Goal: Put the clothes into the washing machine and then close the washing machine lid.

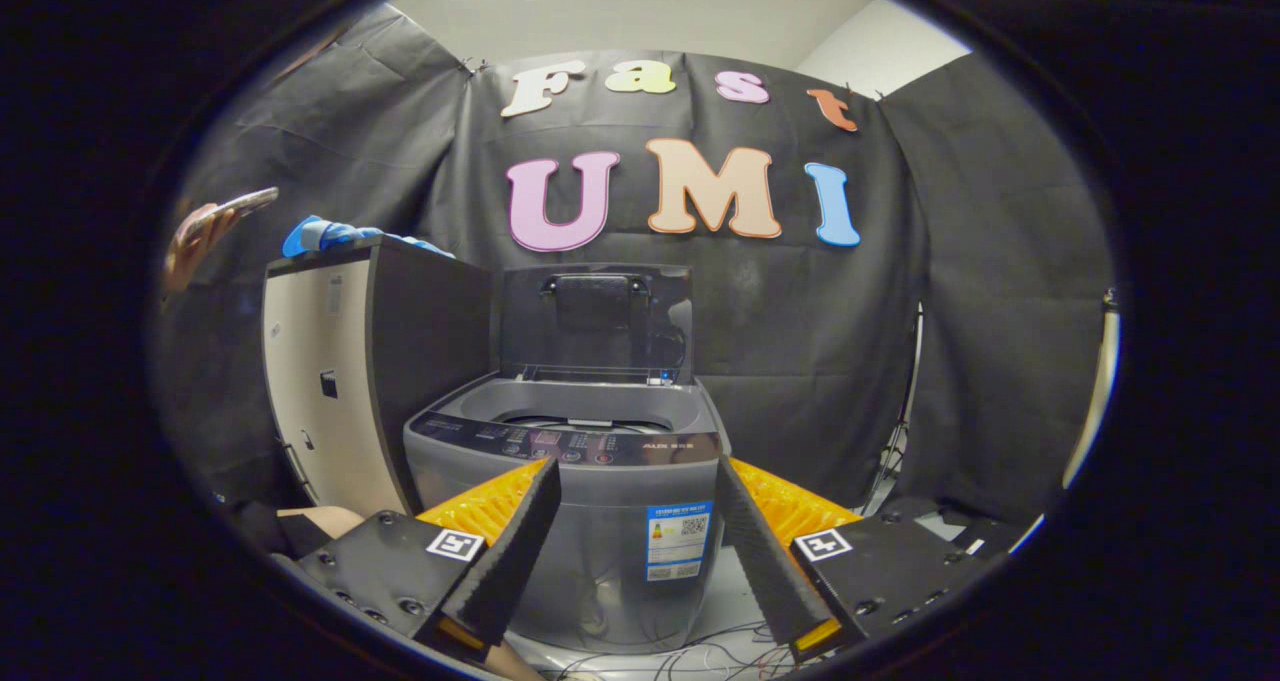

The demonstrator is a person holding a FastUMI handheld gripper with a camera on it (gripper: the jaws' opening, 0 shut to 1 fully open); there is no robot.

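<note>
Grey washing machine (590,481) just ahead of gripper (640,551), jaws spread apart and empty, lid (596,323) upright behind tub, blue cloth (330,233), possibly clothes, on cabinet (370,361) beside machine

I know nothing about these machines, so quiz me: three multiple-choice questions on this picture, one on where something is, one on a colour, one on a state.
1. Where does the blue cloth lie?
A. On top of the cabinet beside the washing machine
B. Inside the drum
C. Between the fingers of the tool

2. What colour is the washing machine's body?
A. White
B. Grey
C. Red

3. How is the washing machine lid?
A. Shut flat
B. Taken off and lying on the floor
C. Raised, standing upright at the back

Answers:
1. A: the blue cloth rests on the cabinet left of the washing machine.
2. B: its front and top are grey.
3. C: the lid stands up behind the opening, while the tool is open, with nothing between its fingers.
</note>
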